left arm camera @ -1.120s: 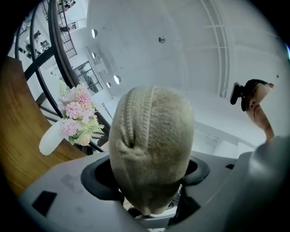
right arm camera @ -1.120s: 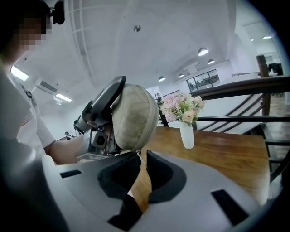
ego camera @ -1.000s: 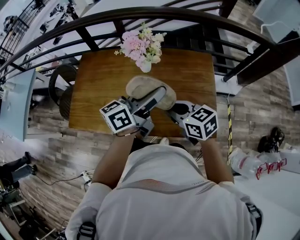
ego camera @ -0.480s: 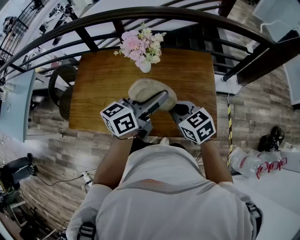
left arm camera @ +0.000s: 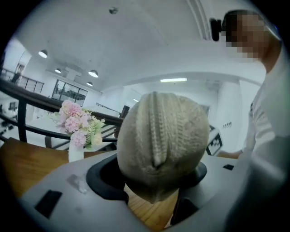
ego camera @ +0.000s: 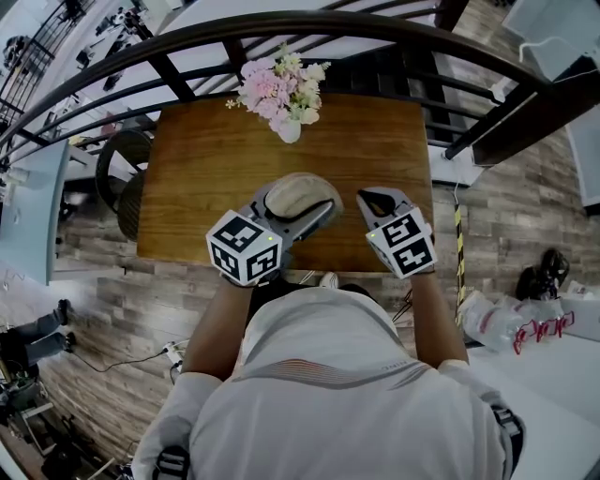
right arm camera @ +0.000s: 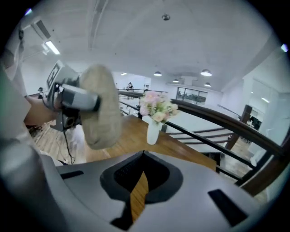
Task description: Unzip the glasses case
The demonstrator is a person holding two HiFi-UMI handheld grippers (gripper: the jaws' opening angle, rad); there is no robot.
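Head view: the person stands at a wooden bench point(ego camera: 202, 164) with a claw in each hand. The left claw point(ego camera: 294, 208) reaches in from the lower left, and the beige, knit-covered glasses case point(ego camera: 302, 190) sits between its jaws, over the near middle of the bench. The right claw point(ego camera: 379, 201) is just to the right of the case, apart from it, and points away from the person. A vase of pink flowers point(ego camera: 284, 94) stands at the far edge of the bench, in front of a dark curved railing point(ego camera: 281, 26).

Left gripper view: the glasses case point(left arm camera: 158, 140) fills the middle, end-on, with a ribbed strip running down its centre. The left claw point(left arm camera: 154, 179) has just been closing its jaws, and the dark pads now press the case from both sides, so the jaws stand wide and grip it. Bare bench point(left arm camera: 25, 161) shows below and to the left, with the flowers point(left arm camera: 77, 124) beyond. Whether the zip is undone cannot be told.

Right gripper view: the right claw point(right arm camera: 139, 181) has its jaws drawn together, only a thin slit of wood showing between them, and holds nothing. At upper left the left claw point(right arm camera: 74, 97) holds the glasses case point(right arm camera: 100, 108) clear above the bench point(right arm camera: 131, 136). The flowers point(right arm camera: 156, 106) stand further back.
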